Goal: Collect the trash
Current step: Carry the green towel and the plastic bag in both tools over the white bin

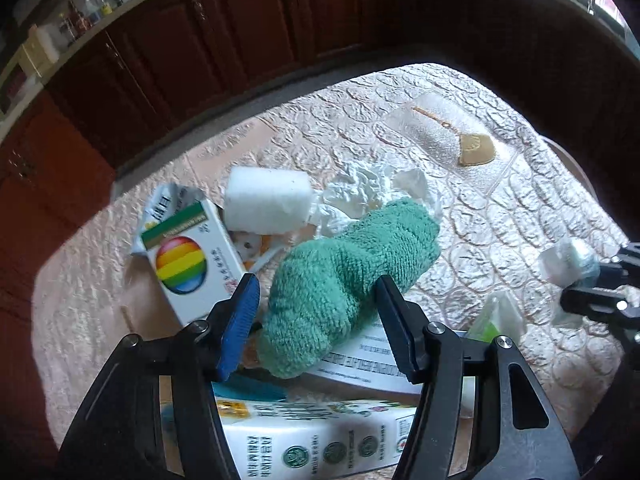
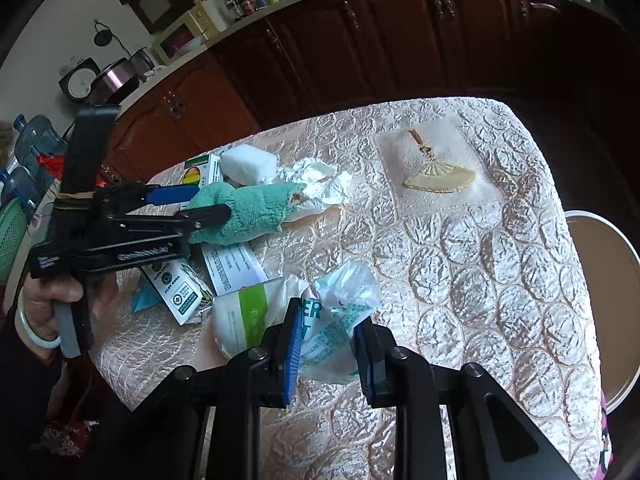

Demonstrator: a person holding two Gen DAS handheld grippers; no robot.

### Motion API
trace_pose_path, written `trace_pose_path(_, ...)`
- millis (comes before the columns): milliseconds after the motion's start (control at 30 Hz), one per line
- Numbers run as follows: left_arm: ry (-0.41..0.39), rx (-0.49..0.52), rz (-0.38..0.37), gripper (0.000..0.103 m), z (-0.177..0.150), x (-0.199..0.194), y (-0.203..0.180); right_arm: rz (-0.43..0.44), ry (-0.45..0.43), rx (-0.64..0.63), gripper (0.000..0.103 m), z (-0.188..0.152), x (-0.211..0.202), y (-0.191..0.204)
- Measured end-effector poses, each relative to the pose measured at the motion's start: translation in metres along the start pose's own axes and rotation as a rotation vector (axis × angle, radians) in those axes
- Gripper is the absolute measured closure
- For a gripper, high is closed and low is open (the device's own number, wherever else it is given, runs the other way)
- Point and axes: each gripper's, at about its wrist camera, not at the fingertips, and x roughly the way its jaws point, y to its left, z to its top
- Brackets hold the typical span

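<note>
My left gripper (image 1: 316, 304) is shut on a rolled green towel (image 1: 352, 276), which sticks out forward over a pile of trash; it also shows in the right wrist view (image 2: 244, 208). The pile holds a white box with a rainbow ball (image 1: 192, 264), a white foam block (image 1: 268, 196), crumpled white tissue (image 1: 360, 192), a printed leaflet (image 1: 368, 360) and a long white carton (image 1: 312, 436). My right gripper (image 2: 328, 344) is shut on a crumpled clear plastic bag with green print (image 2: 336, 320), beside a white and green wrapper (image 2: 244, 320).
The table (image 2: 480, 280) has a quilted cream cloth. A clear packet with a fan-shaped ornament (image 2: 436, 168) lies at the far side. A round stool (image 2: 604, 288) stands at the right edge. Dark wood cabinets (image 2: 360, 48) run behind the table.
</note>
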Motion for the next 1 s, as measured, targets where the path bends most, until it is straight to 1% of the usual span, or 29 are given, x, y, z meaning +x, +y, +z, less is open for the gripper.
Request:
trace_pose_path(67,0.004,-0.008,-0.012,0.062,-0.002,-0.001,0.0,-0.004,0.005,-0.001,0.08,0.0,0.002,0.0)
trace_pose_path(100,0.002,0.001,0.005,0.068,-0.004,-0.001,-0.002,-0.007,0.007,0.0,0.08,0.001,0.002,0.0)
trace_pose_path(167,-0.015,0.021,0.019,0.075,-0.006,-0.007,-0.006,-0.01,0.007,0.001,0.08,0.001,0.003,0.0)
trace_pose_path(200,-0.021,0.02,0.02,0.077,-0.007,-0.01,-0.006,-0.013,0.004,0.001,0.08,0.002,0.003,0.0)
trace_pose_path(400,-0.064,-0.03,-0.006,0.079,-0.005,-0.03,-0.001,-0.025,-0.021,0.002,0.08,0.006,-0.003,0.002)
trace_pose_path(600,-0.129,-0.126,-0.112,0.08,0.003,-0.064,0.007,-0.042,-0.06,-0.005,0.08,0.011,-0.016,0.003)
trace_pose_path(767,-0.155,-0.14,-0.184,0.08,0.008,-0.077,-0.008,-0.054,-0.09,-0.012,0.08,0.012,-0.029,0.004)
trace_pose_path(1000,-0.161,-0.134,-0.237,0.08,0.017,-0.078,-0.039,-0.12,-0.118,-0.028,0.08,0.011,-0.044,-0.005)
